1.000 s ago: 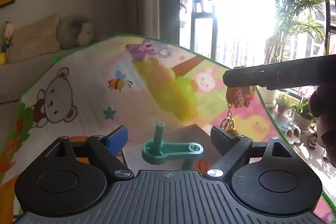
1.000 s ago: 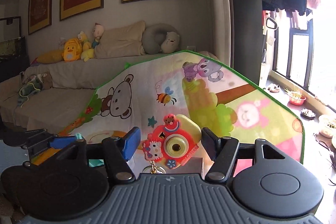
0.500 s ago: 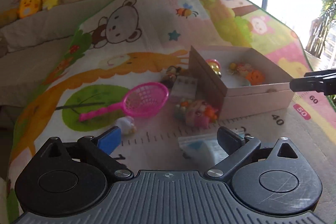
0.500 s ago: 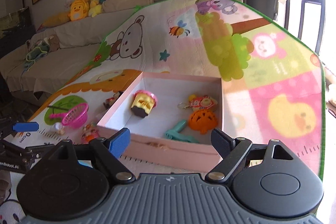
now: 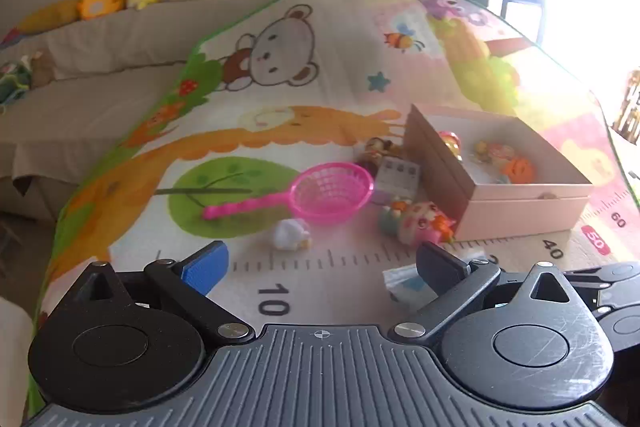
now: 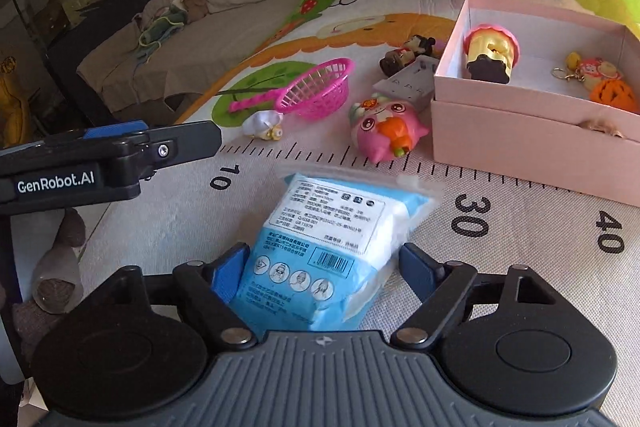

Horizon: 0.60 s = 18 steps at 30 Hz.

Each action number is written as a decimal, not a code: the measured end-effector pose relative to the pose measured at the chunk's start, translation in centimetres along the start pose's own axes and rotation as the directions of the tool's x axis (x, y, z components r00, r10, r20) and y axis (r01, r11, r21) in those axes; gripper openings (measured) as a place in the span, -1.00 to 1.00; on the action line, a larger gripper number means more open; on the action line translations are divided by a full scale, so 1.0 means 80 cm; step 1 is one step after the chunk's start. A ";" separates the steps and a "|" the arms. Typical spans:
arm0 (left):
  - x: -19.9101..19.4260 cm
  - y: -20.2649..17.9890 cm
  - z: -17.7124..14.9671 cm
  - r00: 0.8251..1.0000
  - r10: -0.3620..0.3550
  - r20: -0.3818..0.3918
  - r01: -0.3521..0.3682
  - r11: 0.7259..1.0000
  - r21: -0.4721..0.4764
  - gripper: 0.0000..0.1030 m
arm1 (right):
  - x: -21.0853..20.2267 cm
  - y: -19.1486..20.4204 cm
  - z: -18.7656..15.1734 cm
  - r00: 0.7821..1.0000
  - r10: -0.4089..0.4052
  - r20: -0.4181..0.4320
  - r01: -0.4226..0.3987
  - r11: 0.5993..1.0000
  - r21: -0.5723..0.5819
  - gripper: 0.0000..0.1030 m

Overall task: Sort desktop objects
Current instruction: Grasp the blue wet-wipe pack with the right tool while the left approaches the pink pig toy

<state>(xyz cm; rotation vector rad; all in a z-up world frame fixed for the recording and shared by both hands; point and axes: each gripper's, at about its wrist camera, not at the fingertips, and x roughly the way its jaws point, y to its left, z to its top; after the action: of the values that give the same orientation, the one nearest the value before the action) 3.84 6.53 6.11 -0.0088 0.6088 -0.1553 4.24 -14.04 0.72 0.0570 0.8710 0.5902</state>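
My right gripper (image 6: pixel 322 267) sits low over the play mat (image 6: pixel 160 223), fingers spread to either side of the blue mask packet (image 6: pixel 328 247), which lies flat just short of the ruler print; neither pad appears to be pressing it yet. The grab looks best made across the packet's thick lower half, closing slowly, because the slick film could slide or buckle out of a pinch. My left gripper (image 5: pixel 320 263) hovers spread and empty above the mat beside it. Beyond the packet lie a pink cat toy (image 6: pixel 386 129) and a small white duck (image 6: pixel 264 125), then a pink toy strainer (image 6: pixel 312 91), a grey card (image 6: pixel 412 83) and a dark mouse figure (image 6: pixel 404 55). On the right stands the pink box (image 6: pixel 520 131), holding a gold figure (image 6: pixel 490 57), a keychain charm (image 6: pixel 592 67) and an orange pumpkin (image 6: pixel 612 95). I judge the cat toy, close to the box's near corner, the main obstacle on the carry, so the packet should clear the wall before release.
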 end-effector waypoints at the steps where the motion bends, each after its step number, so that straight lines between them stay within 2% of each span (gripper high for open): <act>1: 0.006 -0.006 -0.001 0.999 -0.042 -0.007 0.042 0.999 0.023 0.99 | -0.008 -0.006 -0.002 1.000 0.000 0.002 0.000 1.000 0.005 0.22; 2: 0.015 -0.015 -0.002 0.996 -0.086 -0.019 0.087 0.995 0.046 0.99 | -0.019 -0.014 -0.005 1.000 -0.008 0.012 0.008 1.000 0.012 0.11; 3: 0.023 -0.023 -0.003 0.993 -0.115 -0.030 0.117 0.991 0.066 0.99 | -0.031 -0.024 -0.009 0.999 -0.031 0.028 0.031 0.999 0.018 0.09; 5: 0.045 -0.044 -0.004 0.986 -0.159 -0.051 0.163 0.980 0.114 0.99 | -0.051 -0.046 -0.019 0.992 -0.115 0.054 0.114 0.993 0.026 0.08; 7: 0.068 -0.059 -0.001 0.980 -0.183 -0.076 0.192 0.972 0.137 0.99 | -0.070 -0.071 -0.032 0.976 -0.205 0.075 0.202 0.978 0.048 0.08; 13: 0.137 -0.081 0.016 0.985 -0.118 -0.125 0.137 0.978 0.160 0.94 | -0.113 -0.123 -0.057 0.947 -0.306 0.093 0.291 0.945 0.151 0.09; 16: 0.150 -0.086 0.020 0.977 -0.136 -0.165 0.165 0.971 0.175 0.61 | -0.119 -0.129 -0.063 0.945 -0.310 0.102 0.292 0.943 0.156 0.10; 18: 0.147 -0.086 0.019 0.978 -0.130 -0.164 0.159 0.970 0.181 0.51 | -0.118 -0.127 -0.062 0.943 -0.315 0.107 0.300 0.944 0.139 0.14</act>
<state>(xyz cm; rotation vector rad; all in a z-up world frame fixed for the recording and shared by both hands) 13.24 -2.09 1.03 0.1486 0.7426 -0.3593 0.62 -28.27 1.26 0.0664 0.7704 0.2366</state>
